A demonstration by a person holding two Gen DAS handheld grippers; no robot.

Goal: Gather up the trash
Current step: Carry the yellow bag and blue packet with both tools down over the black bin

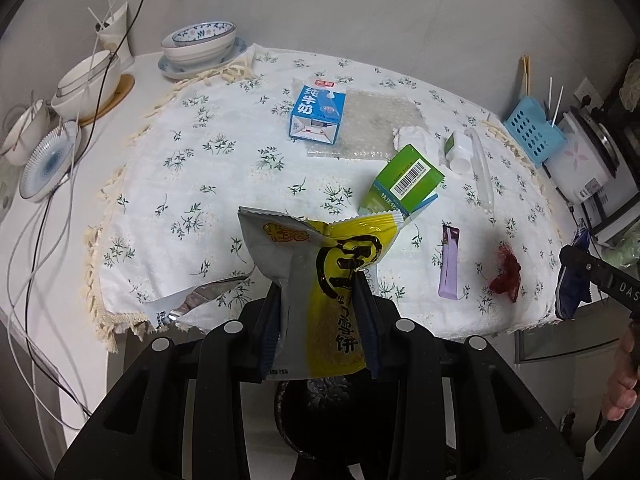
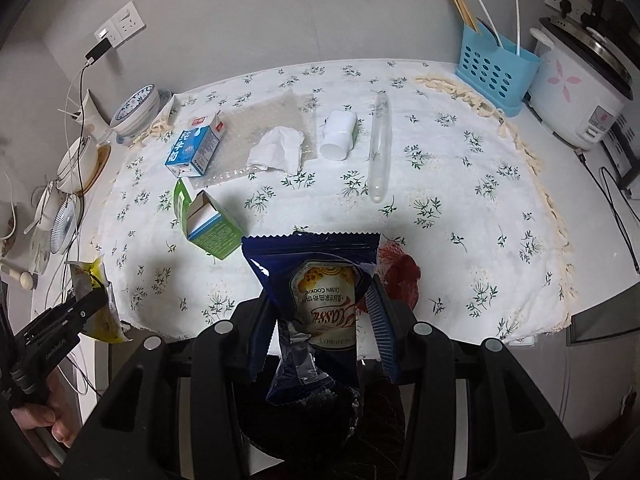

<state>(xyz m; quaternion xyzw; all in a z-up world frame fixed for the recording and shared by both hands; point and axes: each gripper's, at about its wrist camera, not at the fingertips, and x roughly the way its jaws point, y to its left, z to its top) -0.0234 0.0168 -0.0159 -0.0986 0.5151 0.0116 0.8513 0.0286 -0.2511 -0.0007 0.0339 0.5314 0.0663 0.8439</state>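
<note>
My left gripper (image 1: pixel 318 286) is shut on a yellow and silver snack wrapper (image 1: pixel 320 272), held above the table's near edge. In the right wrist view my right gripper (image 2: pixel 320 300) is shut on a dark blue cookie wrapper (image 2: pixel 316 280). On the floral tablecloth (image 1: pixel 192 160) lie a blue milk carton (image 1: pixel 318 114), a green carton (image 1: pixel 404 180), a crumpled tissue (image 2: pixel 276 150), a sheet of bubble wrap (image 1: pixel 372 124), a white bottle (image 2: pixel 339 134), a clear plastic tube (image 2: pixel 379 148), a purple sachet (image 1: pixel 450 264), a red scrap (image 1: pixel 506 272) and a torn silver wrapper (image 1: pixel 192 300).
Stacked bowls (image 1: pixel 198 46) and plates (image 1: pixel 48 166) with cables crowd the left end of the table. A blue utensil holder (image 2: pixel 494 68) and a rice cooker (image 2: pixel 580 88) stand at the right end. A person's hand (image 2: pixel 40 420) holds the left gripper (image 2: pixel 72 312).
</note>
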